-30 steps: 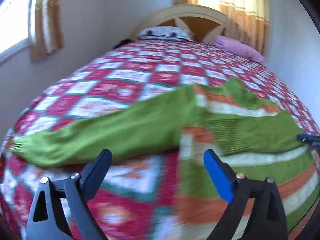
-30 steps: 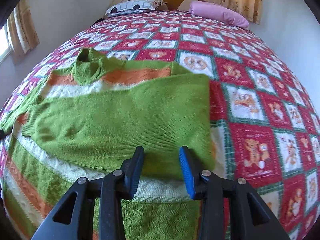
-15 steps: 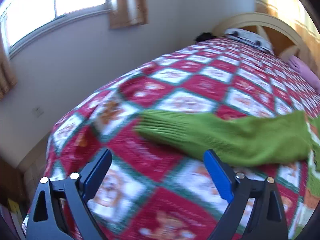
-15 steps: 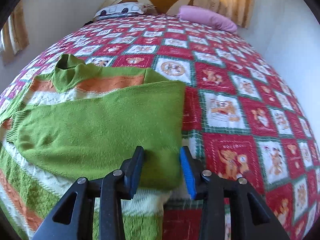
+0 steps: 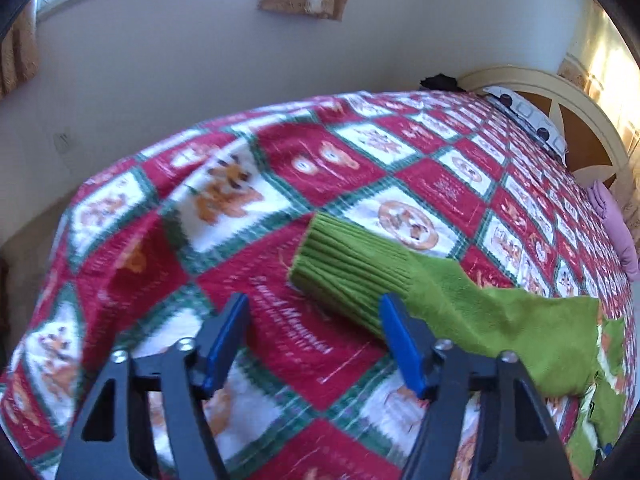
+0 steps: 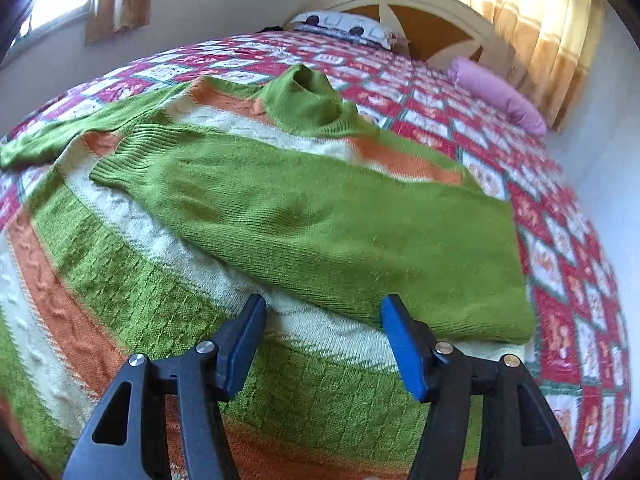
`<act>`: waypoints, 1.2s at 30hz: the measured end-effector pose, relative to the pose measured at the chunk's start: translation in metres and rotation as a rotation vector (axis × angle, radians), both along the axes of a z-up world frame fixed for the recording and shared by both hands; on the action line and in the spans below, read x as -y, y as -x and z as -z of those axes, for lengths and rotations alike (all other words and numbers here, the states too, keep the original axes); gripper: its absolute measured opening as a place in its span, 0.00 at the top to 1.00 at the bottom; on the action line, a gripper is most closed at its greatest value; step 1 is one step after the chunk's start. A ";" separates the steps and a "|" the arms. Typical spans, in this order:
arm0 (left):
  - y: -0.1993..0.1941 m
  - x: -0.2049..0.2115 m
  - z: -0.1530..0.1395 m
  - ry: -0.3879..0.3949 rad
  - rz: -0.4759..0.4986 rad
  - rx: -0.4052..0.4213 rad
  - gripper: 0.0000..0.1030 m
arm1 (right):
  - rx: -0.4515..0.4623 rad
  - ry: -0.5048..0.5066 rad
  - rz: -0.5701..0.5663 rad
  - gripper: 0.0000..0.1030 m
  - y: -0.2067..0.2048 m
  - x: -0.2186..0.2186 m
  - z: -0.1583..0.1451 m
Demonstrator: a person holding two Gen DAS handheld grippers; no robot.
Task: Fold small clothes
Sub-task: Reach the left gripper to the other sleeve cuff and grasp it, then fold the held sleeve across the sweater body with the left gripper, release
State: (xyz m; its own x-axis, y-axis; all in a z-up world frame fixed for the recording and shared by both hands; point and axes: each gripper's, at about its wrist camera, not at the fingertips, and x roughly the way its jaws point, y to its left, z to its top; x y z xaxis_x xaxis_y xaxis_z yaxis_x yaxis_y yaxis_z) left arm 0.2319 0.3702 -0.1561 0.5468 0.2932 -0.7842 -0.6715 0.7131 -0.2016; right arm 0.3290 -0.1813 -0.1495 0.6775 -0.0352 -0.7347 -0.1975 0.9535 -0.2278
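From my left wrist camera I see the left gripper (image 5: 314,332) with its blue-padded jaws spread wide and nothing between them, hovering over the red, white and green checked bedspread (image 5: 328,168). Just ahead of its right finger lies the ribbed cuff (image 5: 352,268) of the sweater's outstretched sleeve (image 5: 504,320), flat on the bedspread and apart from the pads, though the blur makes me unsure how near the cuff's edge is to that finger. On my right wrist camera the right gripper (image 6: 324,340) is likewise wide apart and holding nothing, poised above the sweater (image 6: 120,280), a green knit with orange and cream stripes spread across the bed. Its other sleeve (image 6: 320,232) is folded across the chest, cuff pointing left, and the green collar (image 6: 308,104) sits toward the headboard (image 6: 432,16). A patterned pillow (image 6: 344,30) and a pink pillow (image 6: 496,94) rest near the headboard, with curtains (image 6: 536,20) glowing behind.
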 end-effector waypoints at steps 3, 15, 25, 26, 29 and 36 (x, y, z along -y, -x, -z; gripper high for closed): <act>-0.005 -0.003 -0.002 -0.030 -0.011 0.023 0.96 | -0.009 -0.002 0.010 0.35 -0.004 0.003 0.002; 0.006 0.043 -0.104 -0.070 0.095 0.261 0.94 | 0.012 -0.013 0.030 0.30 0.000 0.005 0.005; -0.031 0.129 -0.181 -0.081 0.278 0.414 0.94 | 0.017 -0.038 0.033 0.30 0.002 0.008 0.004; -0.037 0.142 -0.188 -0.077 0.304 0.432 0.94 | 0.018 -0.043 0.034 0.29 0.002 0.008 0.004; -0.050 0.175 -0.207 -0.079 0.370 0.468 0.94 | 0.019 -0.066 0.034 0.29 0.002 0.011 0.004; -0.077 0.255 -0.227 -0.074 0.521 0.513 0.94 | 0.024 -0.118 0.037 0.29 0.004 0.018 0.002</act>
State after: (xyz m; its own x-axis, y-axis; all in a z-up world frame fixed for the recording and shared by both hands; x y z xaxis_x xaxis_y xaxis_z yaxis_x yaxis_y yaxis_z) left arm 0.3093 0.1154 0.0708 0.9228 -0.0628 -0.3802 -0.0754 0.9381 -0.3381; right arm 0.3253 -0.1994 -0.1516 0.6945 0.0256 -0.7190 -0.1578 0.9805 -0.1174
